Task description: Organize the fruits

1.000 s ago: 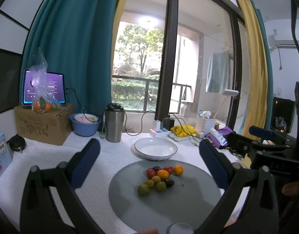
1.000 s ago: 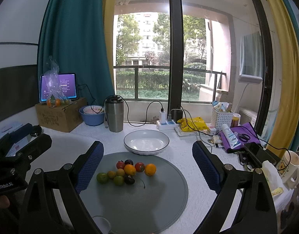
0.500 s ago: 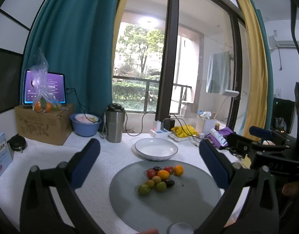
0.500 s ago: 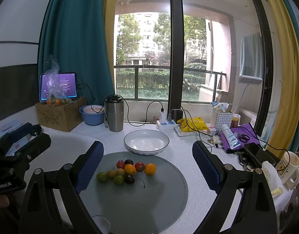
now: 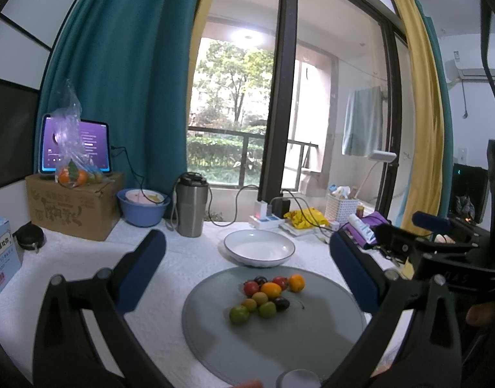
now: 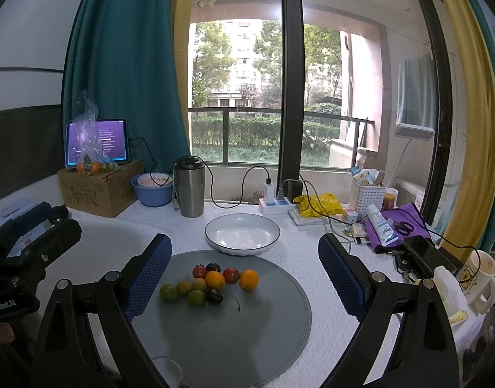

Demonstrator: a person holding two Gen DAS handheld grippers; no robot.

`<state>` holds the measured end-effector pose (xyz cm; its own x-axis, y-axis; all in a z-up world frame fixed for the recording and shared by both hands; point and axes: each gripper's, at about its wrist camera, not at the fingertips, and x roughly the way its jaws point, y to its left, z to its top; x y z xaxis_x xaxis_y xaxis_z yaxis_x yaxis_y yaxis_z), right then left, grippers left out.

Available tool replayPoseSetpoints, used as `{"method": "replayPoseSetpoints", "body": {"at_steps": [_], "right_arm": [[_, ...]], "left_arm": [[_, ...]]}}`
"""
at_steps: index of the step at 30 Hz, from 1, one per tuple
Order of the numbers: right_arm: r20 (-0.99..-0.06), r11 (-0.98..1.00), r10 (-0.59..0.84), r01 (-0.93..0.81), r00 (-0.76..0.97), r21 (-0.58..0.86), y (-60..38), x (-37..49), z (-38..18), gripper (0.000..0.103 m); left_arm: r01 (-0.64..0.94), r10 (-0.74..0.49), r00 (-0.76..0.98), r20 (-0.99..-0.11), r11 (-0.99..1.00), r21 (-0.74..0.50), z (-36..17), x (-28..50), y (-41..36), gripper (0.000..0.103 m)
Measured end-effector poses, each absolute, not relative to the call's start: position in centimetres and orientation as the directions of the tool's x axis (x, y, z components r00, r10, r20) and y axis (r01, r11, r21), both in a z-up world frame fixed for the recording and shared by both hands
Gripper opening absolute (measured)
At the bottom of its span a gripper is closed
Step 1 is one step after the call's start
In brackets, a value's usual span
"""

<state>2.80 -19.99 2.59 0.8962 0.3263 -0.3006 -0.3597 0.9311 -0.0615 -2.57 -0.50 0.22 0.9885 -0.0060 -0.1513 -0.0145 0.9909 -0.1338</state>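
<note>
The left gripper (image 5: 247,271) is hovering with its jaws spread wide and nothing between them. The cluster of small fruits (image 5: 267,294) is sitting on the round grey mat (image 5: 279,349), ahead of and below both tools, its row running left to right. The white plate (image 5: 258,247) is waiting just beyond. The right gripper (image 6: 244,271) is gaping empty too, seemingly slightly nearer the fruits.
</note>
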Motion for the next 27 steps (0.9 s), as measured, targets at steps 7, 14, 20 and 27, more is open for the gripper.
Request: {"method": "replayPoseSetpoints", "body": {"at_steps": [7, 14, 20, 27], "right_arm": [[-0.305, 0.931, 0.324, -0.358, 0.896, -0.063, -20.04, 2.75, 2.53, 0.094], [-0.306, 0.932, 0.323, -0.358, 0.896, -0.063, -20.02, 2.70, 2.51, 0.094], [-0.307, 0.932, 0.323, -0.358, 0.895, -0.062, -19.98, 2.75, 2.52, 0.094], [-0.316, 0.931, 0.324, -0.359, 0.892, -0.058, -20.04, 2.85, 2.21, 0.094]], "left_arm": [[-0.014, -0.006, 0.988, -0.152, 0.991, -0.134, 0.18, -2.56, -0.51, 0.102], [-0.014, -0.006, 0.989, -0.151, 0.991, -0.134, 0.19, -2.54, -0.44, 0.102], [-0.013, -0.008, 0.988, -0.152, 0.991, -0.135, 0.15, -2.54, -0.49, 0.102], [-0.007, -0.017, 0.986, -0.168, 0.990, -0.140, -0.12, -2.13, -0.57, 0.102]]}}
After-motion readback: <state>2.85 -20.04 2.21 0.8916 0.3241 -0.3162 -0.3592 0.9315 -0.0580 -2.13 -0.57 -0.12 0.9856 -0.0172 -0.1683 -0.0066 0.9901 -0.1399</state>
